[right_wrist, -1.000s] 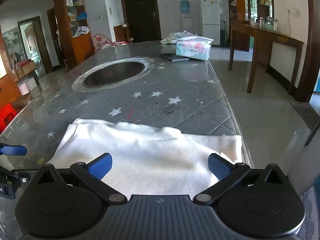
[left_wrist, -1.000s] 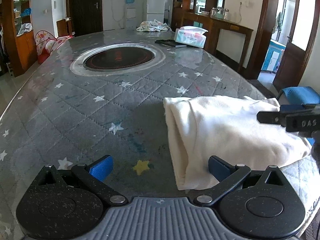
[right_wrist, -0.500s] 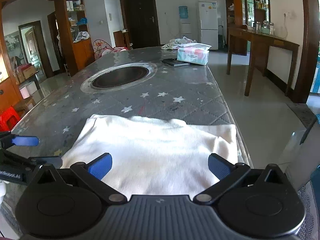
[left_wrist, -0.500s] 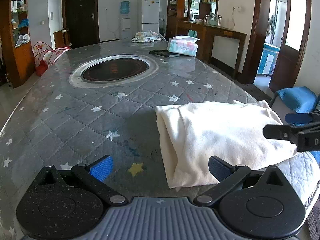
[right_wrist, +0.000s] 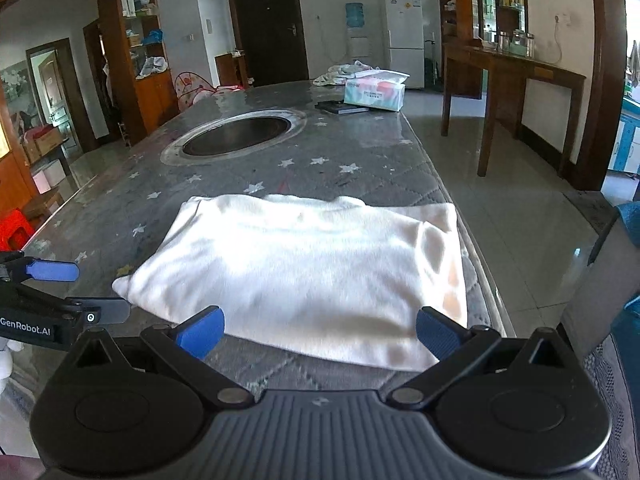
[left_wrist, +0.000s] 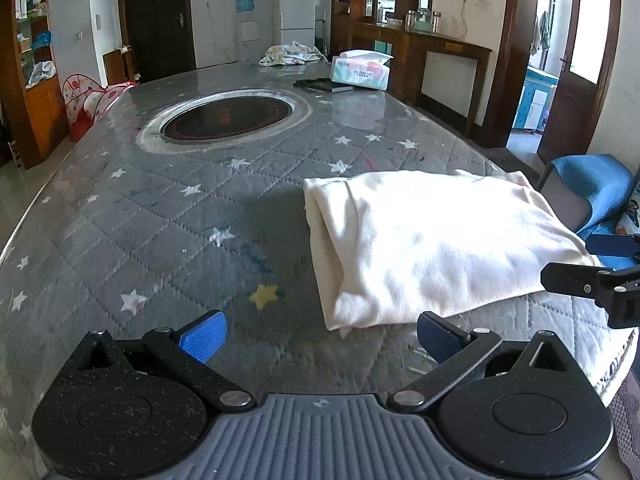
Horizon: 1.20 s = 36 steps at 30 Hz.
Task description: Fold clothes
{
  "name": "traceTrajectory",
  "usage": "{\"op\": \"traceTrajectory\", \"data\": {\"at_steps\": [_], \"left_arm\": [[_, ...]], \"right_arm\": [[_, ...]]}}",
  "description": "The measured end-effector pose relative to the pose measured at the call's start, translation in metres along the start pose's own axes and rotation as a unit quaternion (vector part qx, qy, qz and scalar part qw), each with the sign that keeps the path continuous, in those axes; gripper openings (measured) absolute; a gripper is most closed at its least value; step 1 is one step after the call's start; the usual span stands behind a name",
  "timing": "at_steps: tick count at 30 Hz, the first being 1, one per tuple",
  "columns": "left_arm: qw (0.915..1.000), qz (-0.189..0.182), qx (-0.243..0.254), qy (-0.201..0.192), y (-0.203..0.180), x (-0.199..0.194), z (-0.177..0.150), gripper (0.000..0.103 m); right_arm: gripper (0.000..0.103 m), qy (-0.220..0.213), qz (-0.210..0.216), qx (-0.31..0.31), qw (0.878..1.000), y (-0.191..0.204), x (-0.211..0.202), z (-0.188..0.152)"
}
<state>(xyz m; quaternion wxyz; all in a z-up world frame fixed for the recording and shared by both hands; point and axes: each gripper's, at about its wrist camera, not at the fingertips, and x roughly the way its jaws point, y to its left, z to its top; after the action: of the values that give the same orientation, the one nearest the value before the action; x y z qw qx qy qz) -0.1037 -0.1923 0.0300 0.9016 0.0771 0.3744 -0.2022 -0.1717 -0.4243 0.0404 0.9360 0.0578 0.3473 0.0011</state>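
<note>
A cream-white garment (left_wrist: 432,240) (right_wrist: 316,264) lies folded into a thick rectangle near the front right corner of the grey star-quilted table (left_wrist: 160,208) (right_wrist: 360,172). My left gripper (left_wrist: 320,338) is open, above the table just short of the garment's near left corner, holding nothing. My right gripper (right_wrist: 318,332) is open too, hovering just before the garment's near edge with nothing between its fingers. The right gripper shows at the left wrist view's right edge (left_wrist: 596,264), and the left gripper at the right wrist view's left edge (right_wrist: 56,292).
A round recessed hotplate (left_wrist: 226,114) (right_wrist: 236,140) sits mid-table. At the far end lie a tissue box (left_wrist: 360,72) (right_wrist: 374,90), a dark flat item (left_wrist: 324,85) and a bundle of cloth (left_wrist: 290,54). A blue chair (left_wrist: 592,188) stands off the right edge.
Both grippers have drawn back toward the near edge and risen slightly. The garment lies farther ahead of the fingers and has not moved on the table.
</note>
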Motion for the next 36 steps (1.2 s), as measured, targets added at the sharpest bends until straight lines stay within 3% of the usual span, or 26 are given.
{"op": "traceTrajectory", "data": {"at_steps": [20, 36], "left_arm": [[0.9997, 0.005, 0.008, 0.024, -0.009, -0.009, -0.020, 0.103], [0.9998, 0.017, 0.007, 0.009, -0.010, -0.025, -0.032, 0.103]], "right_arm": [[0.103, 0.009, -0.007, 0.005, 1.000, 0.012, -0.016, -0.024], [0.103, -0.003, -0.014, 0.015, 1.000, 0.019, -0.024, -0.034]]}}
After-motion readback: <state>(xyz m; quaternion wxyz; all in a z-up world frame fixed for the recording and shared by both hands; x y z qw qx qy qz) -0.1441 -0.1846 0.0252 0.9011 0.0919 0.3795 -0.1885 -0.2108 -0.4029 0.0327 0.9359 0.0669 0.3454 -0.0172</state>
